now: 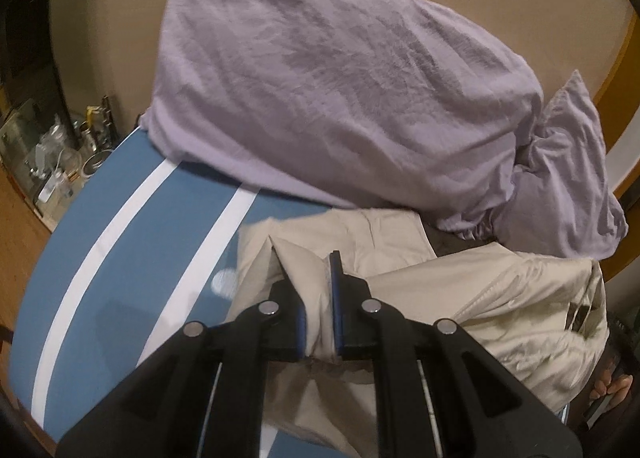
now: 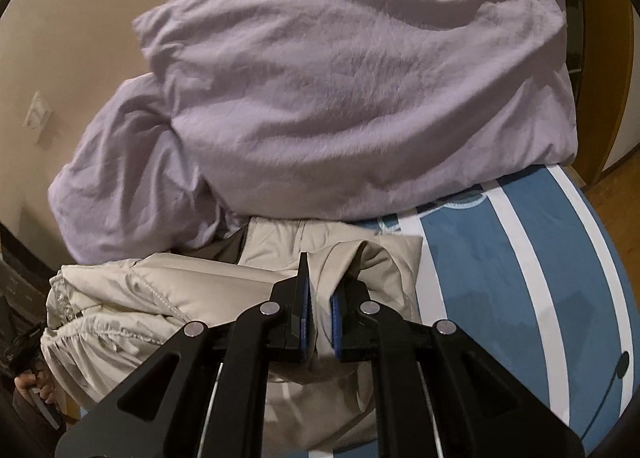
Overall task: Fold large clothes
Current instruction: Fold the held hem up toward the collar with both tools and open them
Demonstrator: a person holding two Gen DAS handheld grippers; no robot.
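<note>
A large beige jacket lies bunched on a blue bed sheet with white stripes. My left gripper is shut on a fold of the beige jacket, with cloth pinched between the blue pads. In the right wrist view the same jacket lies on the blue striped sheet. My right gripper is shut on another fold of the jacket, and the cloth drapes over its right finger. Both grippers hold the fabric slightly above the bed.
A big lilac duvet is heaped at the back of the bed against the beige wall; it also shows in the right wrist view. A shelf with jars and bottles stands left. A hand shows at the edge.
</note>
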